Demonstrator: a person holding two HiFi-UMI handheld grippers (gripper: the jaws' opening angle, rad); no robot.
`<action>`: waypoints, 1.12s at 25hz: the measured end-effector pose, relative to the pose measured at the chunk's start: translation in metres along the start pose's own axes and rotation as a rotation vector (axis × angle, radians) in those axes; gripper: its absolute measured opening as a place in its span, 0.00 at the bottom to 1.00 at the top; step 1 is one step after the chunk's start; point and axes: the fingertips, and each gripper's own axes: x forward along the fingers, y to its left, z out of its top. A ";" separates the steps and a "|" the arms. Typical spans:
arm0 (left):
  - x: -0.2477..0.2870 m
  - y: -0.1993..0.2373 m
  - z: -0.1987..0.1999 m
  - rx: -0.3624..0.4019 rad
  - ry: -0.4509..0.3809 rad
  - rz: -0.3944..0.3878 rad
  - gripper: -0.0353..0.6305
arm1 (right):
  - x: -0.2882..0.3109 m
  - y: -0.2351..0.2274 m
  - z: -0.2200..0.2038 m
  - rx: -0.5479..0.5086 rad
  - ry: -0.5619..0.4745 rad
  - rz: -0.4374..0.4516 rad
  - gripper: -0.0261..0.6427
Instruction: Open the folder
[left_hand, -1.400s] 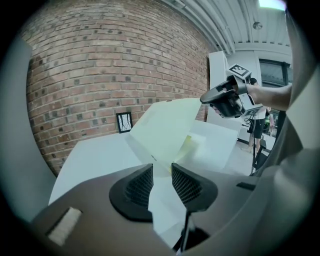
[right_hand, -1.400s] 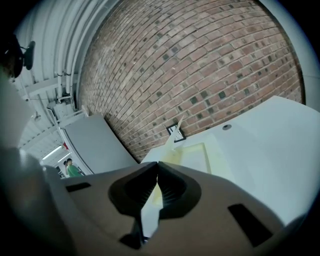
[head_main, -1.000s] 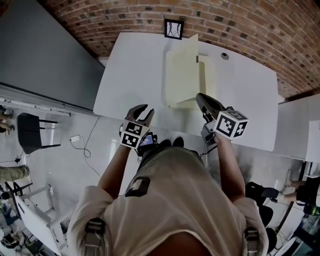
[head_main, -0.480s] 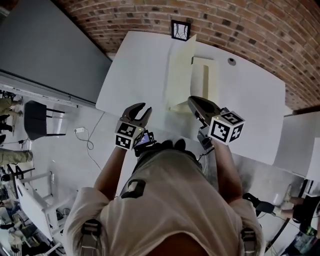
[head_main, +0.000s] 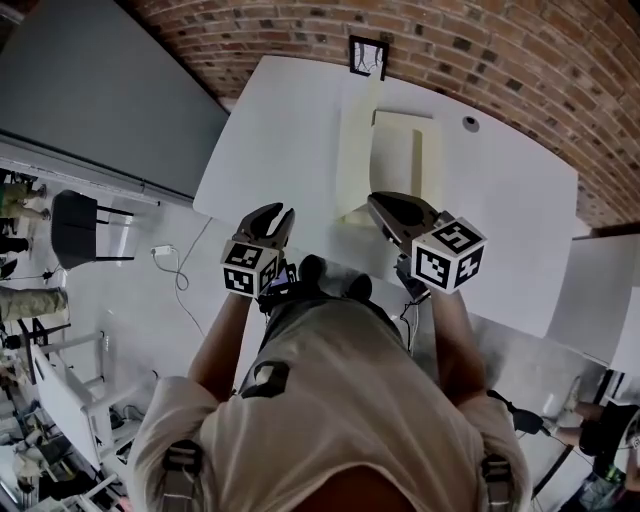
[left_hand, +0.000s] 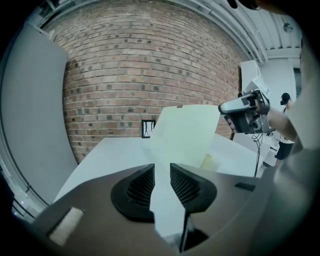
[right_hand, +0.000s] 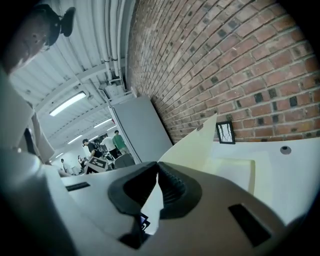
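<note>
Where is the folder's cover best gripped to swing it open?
Pinch the raised cover at its near corner, coming from the person's side: the thin sheet stands on edge there, and the right gripper is shut on it.

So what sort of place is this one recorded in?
Probably an open-plan office or lab workspace: a white table with a folder against a bare brick wall, strip lights and pipes on an exposed ceiling, and people standing further back.
</note>
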 end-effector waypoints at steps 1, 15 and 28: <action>0.000 0.001 0.000 0.000 -0.003 0.000 0.19 | 0.002 0.002 0.000 -0.007 0.010 0.005 0.05; 0.007 0.064 -0.001 -0.042 -0.039 -0.013 0.07 | 0.060 0.034 -0.005 -0.005 0.073 0.111 0.05; 0.003 0.151 -0.008 -0.156 -0.056 -0.013 0.07 | 0.129 0.050 -0.010 0.046 0.113 0.079 0.05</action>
